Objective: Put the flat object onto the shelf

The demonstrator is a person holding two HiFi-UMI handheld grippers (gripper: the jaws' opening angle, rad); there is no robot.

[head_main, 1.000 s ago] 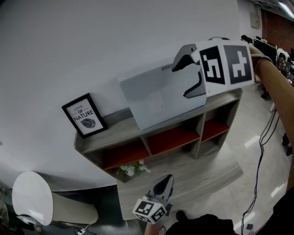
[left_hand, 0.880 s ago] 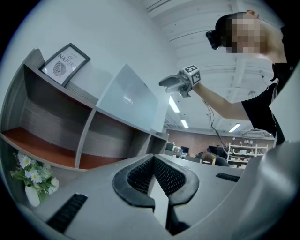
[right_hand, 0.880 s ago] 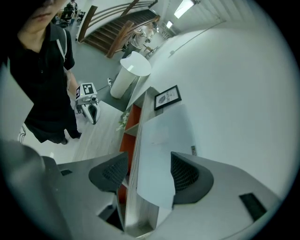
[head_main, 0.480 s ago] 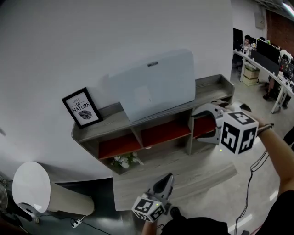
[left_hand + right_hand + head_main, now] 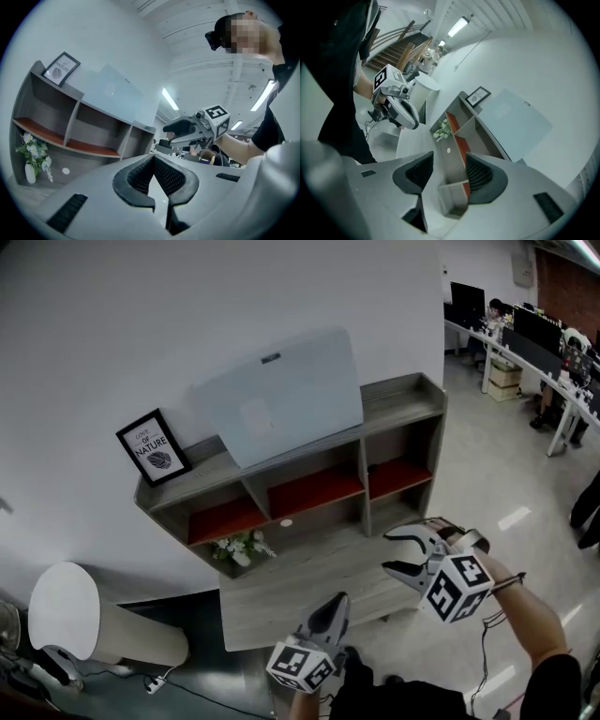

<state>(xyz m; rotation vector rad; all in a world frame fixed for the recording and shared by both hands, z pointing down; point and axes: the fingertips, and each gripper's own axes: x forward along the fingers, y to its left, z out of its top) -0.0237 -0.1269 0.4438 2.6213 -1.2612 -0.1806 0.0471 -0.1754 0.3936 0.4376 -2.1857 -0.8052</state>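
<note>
On top of the shelf the panel stands on its long edge and leans back against the white wall. It is pale grey-blue with rounded corners. A small dark label sits near its upper edge, but the print is too small to read. Left of the panel and apart from it, a black frame shows the words "LOVE OF NATURE" above a leaf drawing. Under the left red compartment are white flowers in a small vase.

The lower edge of the panel hides the back of the shelf top. The hand on the left gripper is cut off by the bottom of the head view.

Both grippers are low in front of the shelf, well apart from the panel, which is above and beyond them. The left gripper has its jaws pressed together with nothing in them. The right gripper has its jaws apart and closing. Nothing is between them, and only the distant shelf shows through the gap.
</note>
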